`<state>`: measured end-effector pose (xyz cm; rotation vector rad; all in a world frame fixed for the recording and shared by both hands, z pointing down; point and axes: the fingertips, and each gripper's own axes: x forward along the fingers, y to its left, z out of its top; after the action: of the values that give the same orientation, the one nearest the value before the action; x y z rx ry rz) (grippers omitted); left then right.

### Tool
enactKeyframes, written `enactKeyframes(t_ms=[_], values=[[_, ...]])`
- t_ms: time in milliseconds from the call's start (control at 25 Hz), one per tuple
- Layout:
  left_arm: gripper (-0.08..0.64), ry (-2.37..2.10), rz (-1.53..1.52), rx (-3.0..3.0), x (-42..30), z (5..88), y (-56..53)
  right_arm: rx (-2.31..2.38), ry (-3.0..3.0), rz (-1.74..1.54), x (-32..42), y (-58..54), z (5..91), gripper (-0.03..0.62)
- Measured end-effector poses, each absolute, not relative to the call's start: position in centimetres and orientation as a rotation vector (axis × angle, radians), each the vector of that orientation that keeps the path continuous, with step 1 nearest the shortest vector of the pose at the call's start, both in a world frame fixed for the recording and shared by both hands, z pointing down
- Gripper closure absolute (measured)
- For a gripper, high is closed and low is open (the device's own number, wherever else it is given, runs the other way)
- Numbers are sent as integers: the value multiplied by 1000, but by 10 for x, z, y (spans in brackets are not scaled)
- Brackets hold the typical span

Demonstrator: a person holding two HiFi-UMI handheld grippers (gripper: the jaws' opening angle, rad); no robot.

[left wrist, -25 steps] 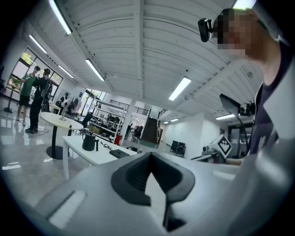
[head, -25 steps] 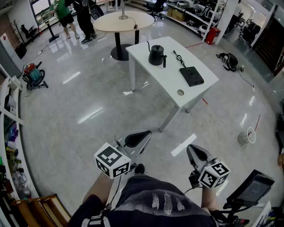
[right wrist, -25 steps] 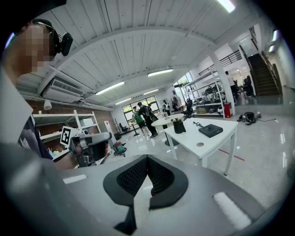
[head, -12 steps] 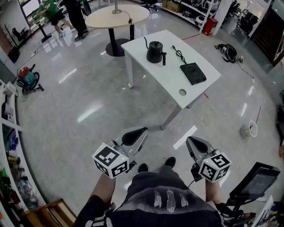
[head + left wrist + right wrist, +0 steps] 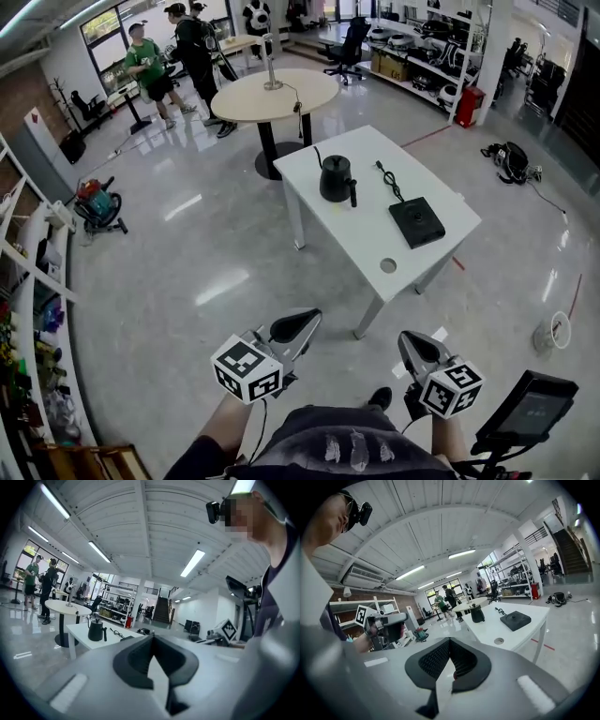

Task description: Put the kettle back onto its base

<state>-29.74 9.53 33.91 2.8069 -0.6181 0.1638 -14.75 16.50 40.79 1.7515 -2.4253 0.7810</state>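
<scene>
Kettle (image 5: 336, 179) upright on white table (image 5: 366, 234), left of black base (image 5: 417, 222), apart. Cord (image 5: 389, 183) lies between, seemingly base's lead. Base bare, ready to receive kettle. Left gripper (image 5: 295, 326), right gripper (image 5: 415, 349): jaws together, empty, well short of table. Judged approach stage.

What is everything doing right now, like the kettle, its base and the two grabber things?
kettle: upright on the white table, off its base, apart from it.
base: flat on the table, nothing on it.
cord: lying on the table between kettle and base.
left gripper: jaws shut, empty, short of the table.
right gripper: jaws shut, empty, short of the table.
</scene>
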Motion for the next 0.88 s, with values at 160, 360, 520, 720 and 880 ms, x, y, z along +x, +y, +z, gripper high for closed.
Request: enactKeyframes(t_ms=[160, 360, 520, 720, 880], values=[[560, -644, 194, 2819, -220, 333, 101, 1736, -2490, 806, -77, 167, 408, 592], [560, -704, 240, 2822, -150, 332, 95, 1635, -2582, 810, -17, 152, 406, 592], [560, -740, 262, 2808, -109, 334, 89, 1551, -2634, 770, 17, 134, 401, 592], [560, -791, 311, 2790, -73, 343, 78, 1521, -2662, 857, 56, 120, 413, 592], [560, -834, 309, 2772, -68, 347, 55, 1473, -2669, 870, 65, 97, 419, 592]])
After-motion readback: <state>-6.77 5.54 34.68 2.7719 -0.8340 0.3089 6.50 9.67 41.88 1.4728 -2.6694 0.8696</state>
